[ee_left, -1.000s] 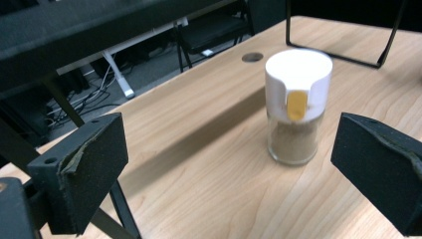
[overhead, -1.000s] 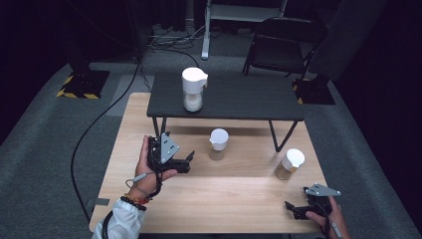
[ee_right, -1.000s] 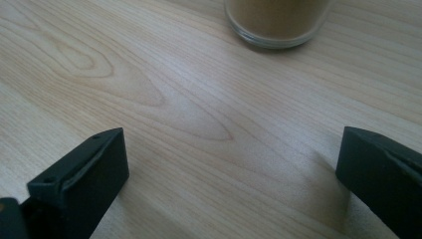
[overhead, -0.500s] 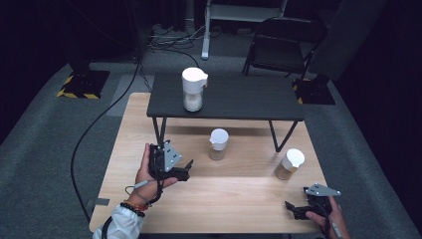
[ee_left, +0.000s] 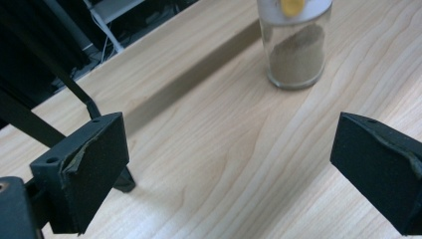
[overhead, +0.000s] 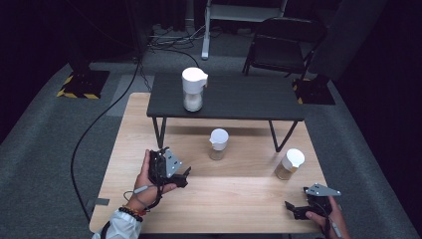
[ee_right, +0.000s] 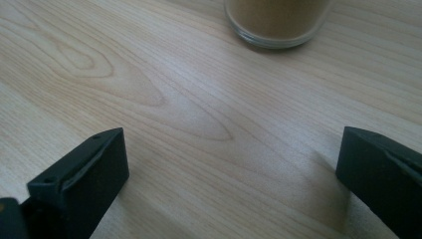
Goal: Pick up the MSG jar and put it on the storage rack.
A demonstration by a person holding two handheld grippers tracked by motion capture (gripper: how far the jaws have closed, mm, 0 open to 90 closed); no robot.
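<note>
Pale wood table (overhead: 239, 194) carries our left gripper (overhead: 185, 178), jaws wide apart, facing the middle jar (overhead: 218, 144); our right gripper (overhead: 293, 209) gapes too, empty.

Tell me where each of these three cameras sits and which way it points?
High view: above the person's side, looking forward and down on the wooden table; both hands show, left gripper and right gripper.
Left gripper view: rides the left gripper, facing the middle jar; its black fingers frame it.
Right gripper view: low over the tabletop, facing the right jar; fingers spread.
Shared: the middle jar appears in the high view too.
</note>
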